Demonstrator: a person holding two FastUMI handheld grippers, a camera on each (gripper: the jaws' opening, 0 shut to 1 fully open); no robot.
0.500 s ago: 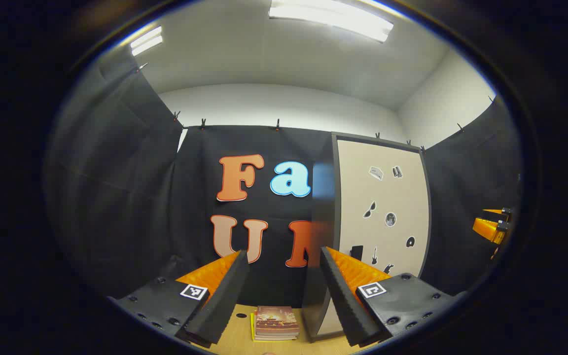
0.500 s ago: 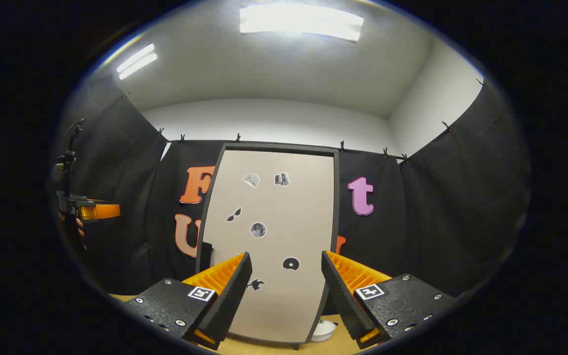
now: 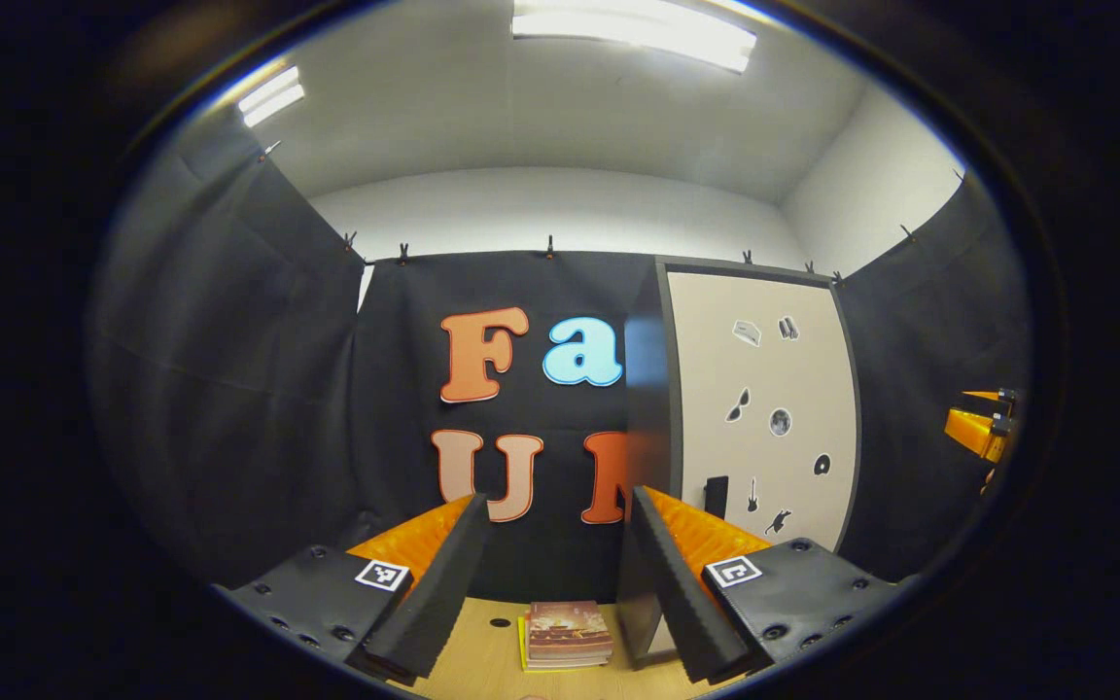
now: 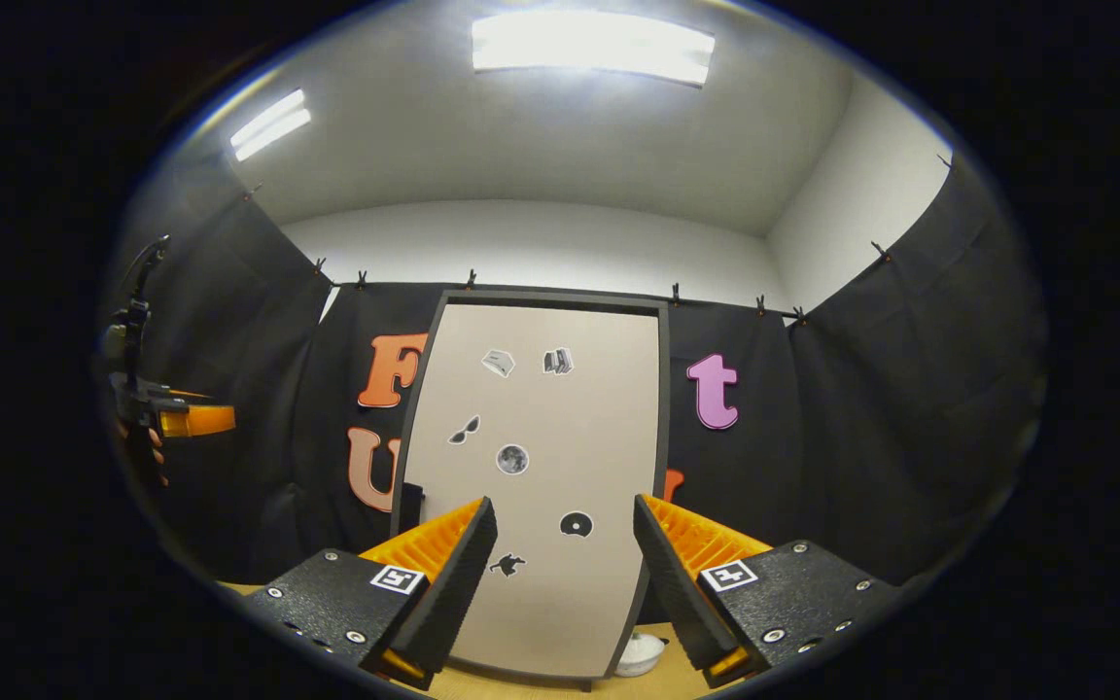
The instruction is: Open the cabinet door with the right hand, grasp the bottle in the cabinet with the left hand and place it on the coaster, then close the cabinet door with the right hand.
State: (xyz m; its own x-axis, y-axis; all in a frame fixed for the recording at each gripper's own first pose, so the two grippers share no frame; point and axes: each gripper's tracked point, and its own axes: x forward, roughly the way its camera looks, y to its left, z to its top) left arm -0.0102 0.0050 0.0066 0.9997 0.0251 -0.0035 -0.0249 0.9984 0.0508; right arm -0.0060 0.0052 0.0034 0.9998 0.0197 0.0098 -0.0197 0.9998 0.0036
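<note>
The cabinet is a tall dark-framed box with a beige door carrying small stickers; its door is closed. A dark handle sits on the door's left edge. My right gripper is open, facing the door's lower part from a short way off. In the left gripper view the cabinet stands to the right, its handle low on the door. My left gripper is open with nothing between its fingers, aimed at the cloth wall left of the cabinet. The bottle is hidden.
A stack of books lies on the wooden table beside the cabinet's left side. A small dark round thing lies near the books. A white bowl-like object sits at the cabinet's right foot.
The left gripper view has shifted slightly left and down, showing more table. The right gripper has barely moved.
</note>
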